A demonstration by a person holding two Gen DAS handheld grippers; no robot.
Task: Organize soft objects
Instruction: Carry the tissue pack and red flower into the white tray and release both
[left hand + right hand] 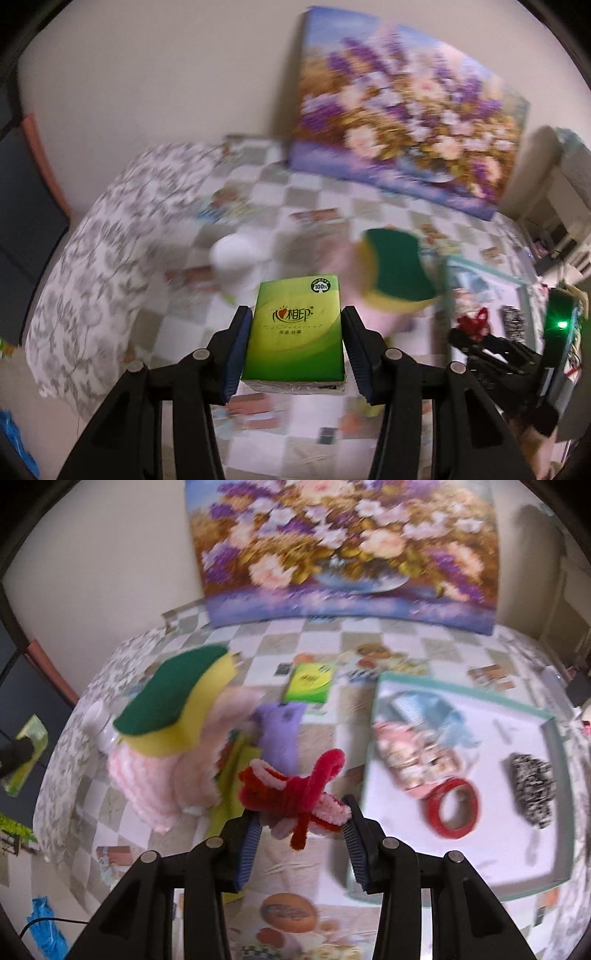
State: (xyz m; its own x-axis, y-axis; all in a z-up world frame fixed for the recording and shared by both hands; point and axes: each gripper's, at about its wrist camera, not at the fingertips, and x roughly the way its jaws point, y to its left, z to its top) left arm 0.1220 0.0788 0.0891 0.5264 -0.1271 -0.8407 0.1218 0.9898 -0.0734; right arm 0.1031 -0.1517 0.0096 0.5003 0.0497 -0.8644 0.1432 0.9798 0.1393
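Right wrist view shows the right gripper (301, 821) clamped on a red pipe-cleaner toy (295, 794) just left of the tray (554, 794), so carry it level over the rim before releasing, while the left gripper (295, 343) holds the green tissue pack (295, 332) above the table.

Green tissue pack (295, 328), red-pink chenille flower (295, 794), green-yellow sponge (173, 709).

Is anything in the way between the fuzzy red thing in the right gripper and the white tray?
Nothing visible blocks it. The right gripper holds the fuzzy red pipe-cleaner bundle just left of the tray. Only bare tablecloth lies between. Inside the tray, the red ring sits near that edge.
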